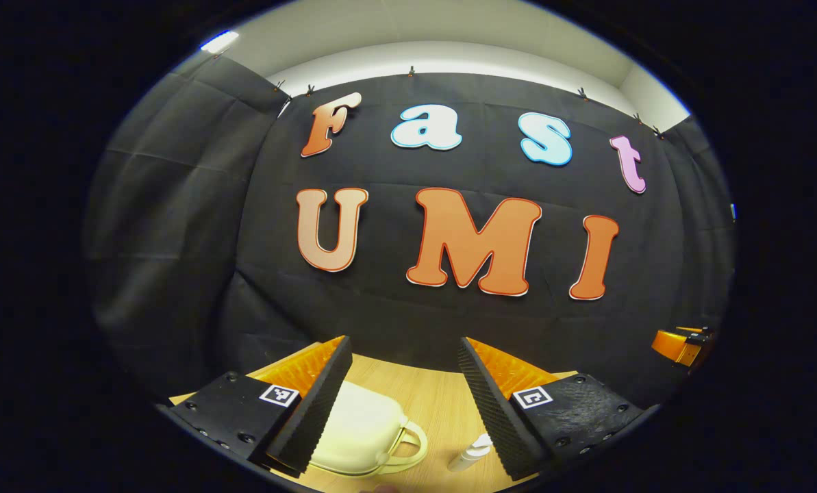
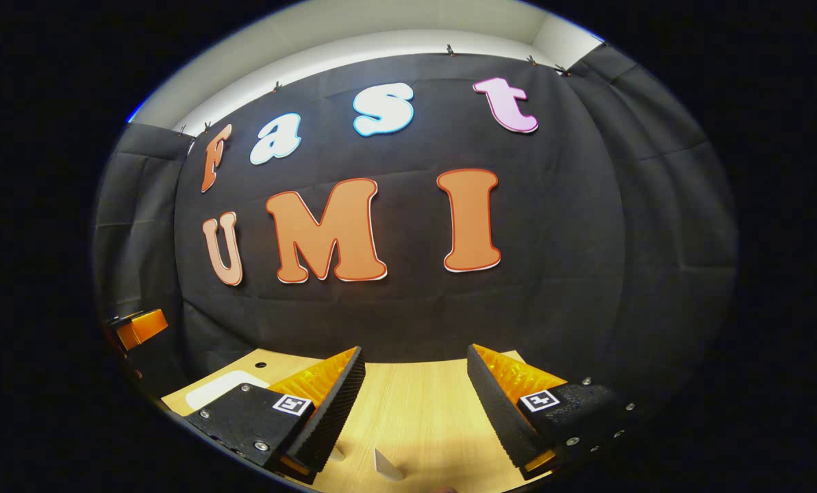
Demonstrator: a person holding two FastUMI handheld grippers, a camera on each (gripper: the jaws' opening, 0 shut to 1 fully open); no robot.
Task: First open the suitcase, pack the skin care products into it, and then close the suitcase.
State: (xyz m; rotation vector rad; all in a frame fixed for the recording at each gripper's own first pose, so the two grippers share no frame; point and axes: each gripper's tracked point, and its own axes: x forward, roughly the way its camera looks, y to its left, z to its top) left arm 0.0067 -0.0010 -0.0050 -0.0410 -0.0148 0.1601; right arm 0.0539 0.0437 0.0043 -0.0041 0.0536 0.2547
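A small cream suitcase (image 1: 360,431) with a curved handle lies shut on the wooden table (image 1: 435,404), low in the left gripper view, partly behind my left finger. A small white bottle (image 1: 470,455) lies just right of it. My left gripper (image 1: 405,346) hangs open above them, holding nothing. In the right gripper view my right gripper (image 2: 415,352) is also open and empty over the table (image 2: 415,404). A white pointed item (image 2: 387,464) shows at the bottom edge between its fingers. A pale rounded shape (image 2: 220,389) at the left may be the suitcase.
The black cloth wall rises close behind the table's far edge. The right gripper (image 1: 682,346) shows at the right edge of the left gripper view, and the left gripper (image 2: 137,327) at the left edge of the right gripper view. A small hole (image 2: 260,365) marks the tabletop.
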